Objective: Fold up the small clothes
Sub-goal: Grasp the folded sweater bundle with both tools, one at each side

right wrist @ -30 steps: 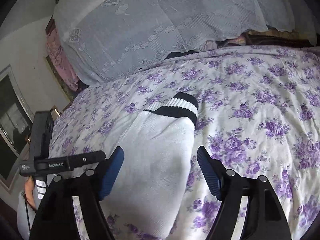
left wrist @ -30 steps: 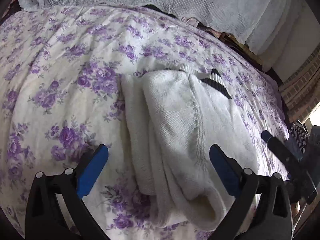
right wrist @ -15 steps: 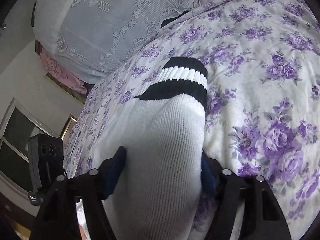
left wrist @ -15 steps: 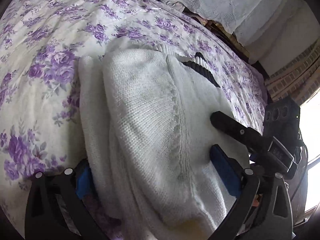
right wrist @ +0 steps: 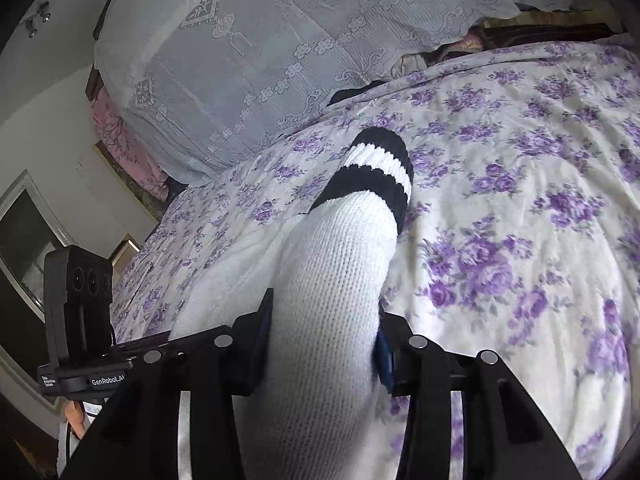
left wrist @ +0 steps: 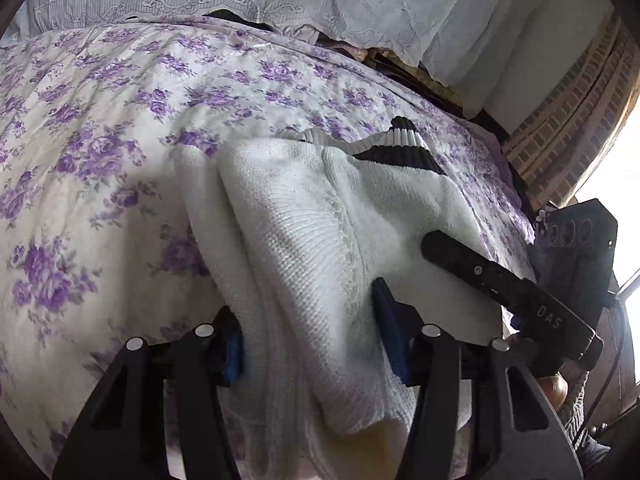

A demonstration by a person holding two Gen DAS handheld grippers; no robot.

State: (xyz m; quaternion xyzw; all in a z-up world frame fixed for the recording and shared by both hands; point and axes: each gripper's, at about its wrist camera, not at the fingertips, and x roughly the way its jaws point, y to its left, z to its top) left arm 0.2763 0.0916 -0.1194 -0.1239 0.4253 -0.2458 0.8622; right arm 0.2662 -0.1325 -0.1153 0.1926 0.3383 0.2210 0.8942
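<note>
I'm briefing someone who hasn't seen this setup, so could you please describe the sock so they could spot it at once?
Start at the bed's floral quilt, white with purple flowers. Near its close edge lies the sock, a white knit tube stretching away from both grippers. Its far cuff carries two black bands, the only black-striped thing on the quilt.

On my right gripper [left wrist: 508,292], seen from my left wrist, the black bar bears pale letters "DAS". From my right wrist, the side bar of my left gripper [right wrist: 86,376] reads "GenRobot.AI" in white, with a small three-line label beside it, too tiny for me to make out.
</note>
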